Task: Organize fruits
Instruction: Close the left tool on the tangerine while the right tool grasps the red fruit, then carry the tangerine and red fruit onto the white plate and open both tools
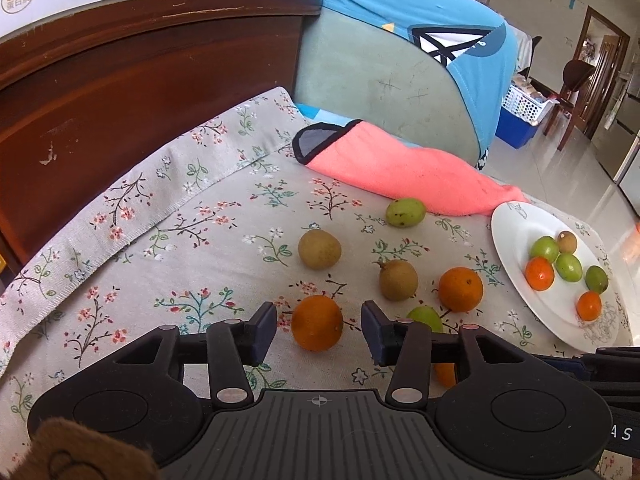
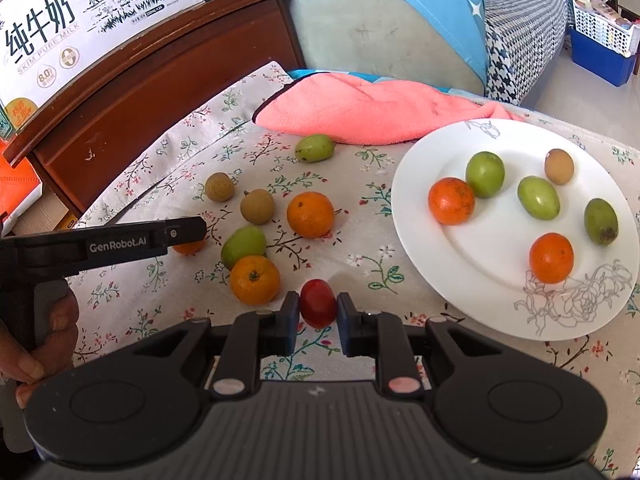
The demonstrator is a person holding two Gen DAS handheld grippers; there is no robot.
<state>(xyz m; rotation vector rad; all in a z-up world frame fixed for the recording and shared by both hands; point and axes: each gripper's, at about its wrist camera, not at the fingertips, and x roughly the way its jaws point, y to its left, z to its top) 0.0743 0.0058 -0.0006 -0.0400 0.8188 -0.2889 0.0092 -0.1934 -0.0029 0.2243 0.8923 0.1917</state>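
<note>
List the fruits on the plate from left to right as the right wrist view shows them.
On the white plate: left orange → round green fruit → oval green fruit → lower orange → brown longan → dark green fruit.

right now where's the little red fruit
In the right wrist view the red fruit sits gripped between the right gripper's fingers, just above the floral cloth, with an orange to its left and the white plate to its right.

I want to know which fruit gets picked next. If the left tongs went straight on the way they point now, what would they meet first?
Most likely the small orange on the floral tablecloth: it lies between the open left tongs, untouched by either pad. Exact depth is unclear.
</note>
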